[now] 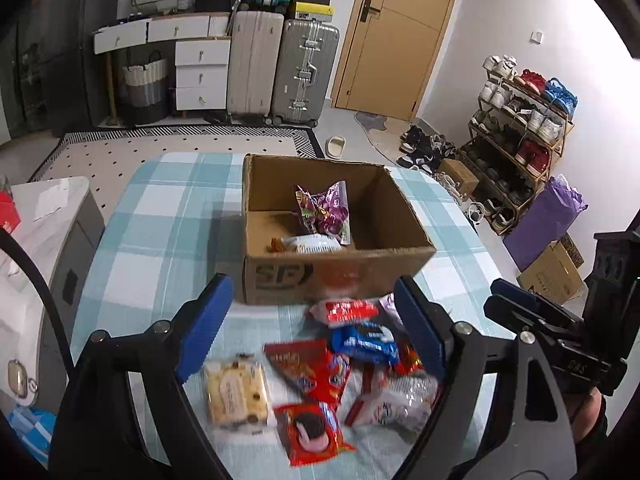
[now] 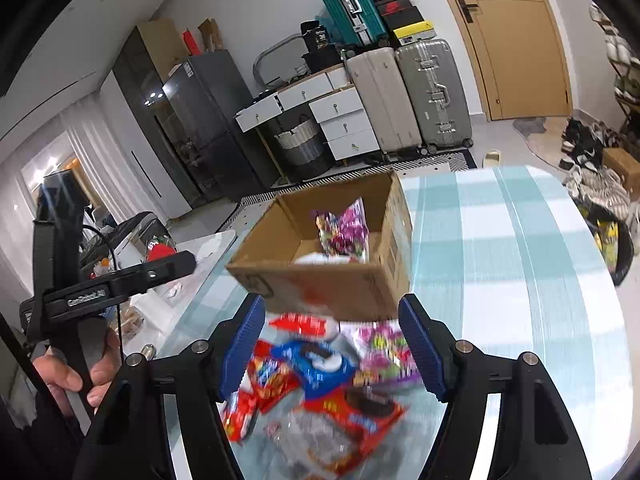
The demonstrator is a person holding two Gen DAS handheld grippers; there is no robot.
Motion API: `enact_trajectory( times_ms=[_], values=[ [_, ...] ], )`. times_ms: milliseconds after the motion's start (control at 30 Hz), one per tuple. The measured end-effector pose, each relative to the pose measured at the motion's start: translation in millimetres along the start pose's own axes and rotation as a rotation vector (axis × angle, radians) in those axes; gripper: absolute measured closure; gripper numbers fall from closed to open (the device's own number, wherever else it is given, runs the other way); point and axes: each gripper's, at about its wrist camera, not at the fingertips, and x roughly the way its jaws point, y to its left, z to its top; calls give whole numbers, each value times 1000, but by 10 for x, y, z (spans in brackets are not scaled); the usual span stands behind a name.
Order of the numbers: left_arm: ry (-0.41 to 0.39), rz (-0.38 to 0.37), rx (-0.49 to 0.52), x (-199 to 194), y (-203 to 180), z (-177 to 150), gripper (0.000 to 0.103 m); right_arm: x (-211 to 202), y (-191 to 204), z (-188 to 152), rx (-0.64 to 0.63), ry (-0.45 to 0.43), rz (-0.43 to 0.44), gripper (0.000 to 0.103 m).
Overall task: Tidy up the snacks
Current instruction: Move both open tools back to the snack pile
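A brown cardboard box (image 1: pixel 360 268) stands on the checked tablecloth, holding a purple snack bag (image 1: pixel 324 208) and a white packet (image 1: pixel 316 243). In front of it lies a pile of snacks: a yellow biscuit pack (image 1: pixel 236 394), a blue Oreo pack (image 1: pixel 364 339), red packs (image 1: pixel 310 368) and a clear wrapped pack (image 1: pixel 400 400). My left gripper (image 1: pixel 316 332) is open above the pile, empty. My right gripper (image 2: pixel 332 350) is open above the same pile, over the blue pack (image 2: pixel 320 364) and a purple bag (image 2: pixel 384 350). The box (image 2: pixel 320 284) shows in the right wrist view too.
The blue-and-white checked table (image 1: pixel 160 216) has a white side unit (image 1: pixel 44 220) at its left. Suitcases (image 1: pixel 280 68), drawers (image 1: pixel 200 72) and a door (image 1: pixel 400 32) stand behind. A shoe rack (image 1: pixel 520 132) and boxes are on the right. The other gripper (image 1: pixel 560 332) shows at right.
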Motion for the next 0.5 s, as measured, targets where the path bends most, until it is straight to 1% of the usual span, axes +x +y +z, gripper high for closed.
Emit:
enact_trajectory(
  times_ms=[167, 233, 300, 433, 500],
  values=[
    [-42, 31, -16, -347, -15, -222, 20, -215, 49, -194, 15, -23, 7, 29],
    [-49, 53, -29, -451, -8, -304, 20, -309, 111, -233, 8, -38, 8, 27],
    [-62, 65, -35, -578, -21, -389, 20, -412, 184, -283, -3, -59, 16, 21],
    [-82, 95, -37, -791, -63, -536, 19, -598, 336, -395, -29, -90, 26, 19],
    [-96, 100, -40, -879, -79, -603, 17, -664, 387, -438, -36, -99, 30, 18]
  ],
)
